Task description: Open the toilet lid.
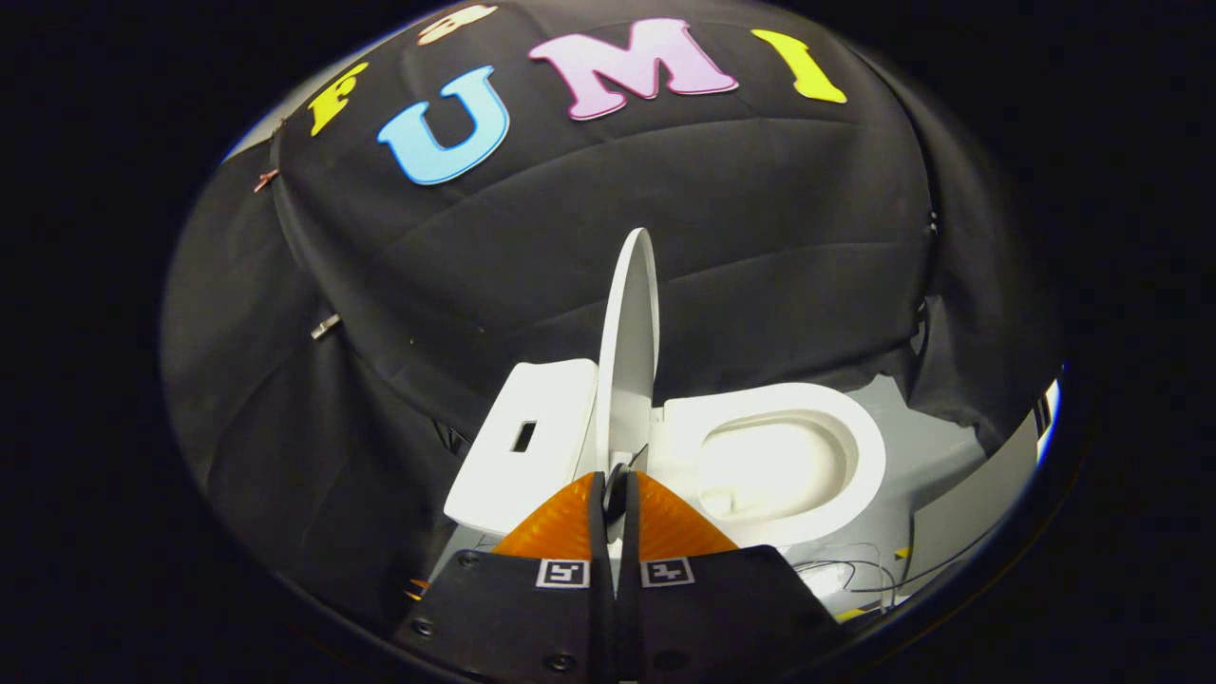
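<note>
The white toilet lid (629,342) stands upright, seen edge-on, between the tank (527,437) and the open bowl (779,465). The seat ring (860,446) lies flat on the bowl, whose inside is bare. My gripper (617,484) points at the foot of the lid near the hinge, just short of it. Its fingers (665,527) stand together with only a thin slit between them. I see nothing held in that slit. The hinge itself is hidden behind the fingertips.
Black cloth walls close in behind and left of the toilet. A pale floor (926,456) shows to the right of the bowl, with a grey panel (978,503) and thin cables (855,575) lying near it.
</note>
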The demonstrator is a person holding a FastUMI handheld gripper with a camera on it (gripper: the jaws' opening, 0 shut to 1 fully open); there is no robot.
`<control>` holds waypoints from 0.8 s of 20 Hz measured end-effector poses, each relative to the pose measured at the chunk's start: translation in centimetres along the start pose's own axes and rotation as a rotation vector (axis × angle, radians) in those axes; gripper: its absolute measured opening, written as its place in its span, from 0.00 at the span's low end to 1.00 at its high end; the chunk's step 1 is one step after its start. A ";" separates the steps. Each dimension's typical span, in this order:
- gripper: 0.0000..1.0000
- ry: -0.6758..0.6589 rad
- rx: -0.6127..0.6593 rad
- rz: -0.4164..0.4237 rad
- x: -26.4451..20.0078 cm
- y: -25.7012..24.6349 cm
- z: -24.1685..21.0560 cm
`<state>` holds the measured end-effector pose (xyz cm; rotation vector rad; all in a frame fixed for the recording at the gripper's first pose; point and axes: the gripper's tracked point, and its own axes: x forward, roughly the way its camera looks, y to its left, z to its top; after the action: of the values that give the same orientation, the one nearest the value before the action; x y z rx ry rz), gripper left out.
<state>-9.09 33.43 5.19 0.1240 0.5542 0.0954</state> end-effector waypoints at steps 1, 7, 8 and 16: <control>0.05 0.000 -0.016 -0.013 0.3 0.7 0.0; 0.05 -0.025 -0.106 -0.060 1.5 4.9 -0.8; 0.06 -0.029 -0.112 -0.065 1.5 5.4 -0.8; 0.05 -0.086 -0.250 -0.160 2.7 8.7 -1.8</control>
<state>-8.23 42.49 3.50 -0.1591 0.4610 0.0027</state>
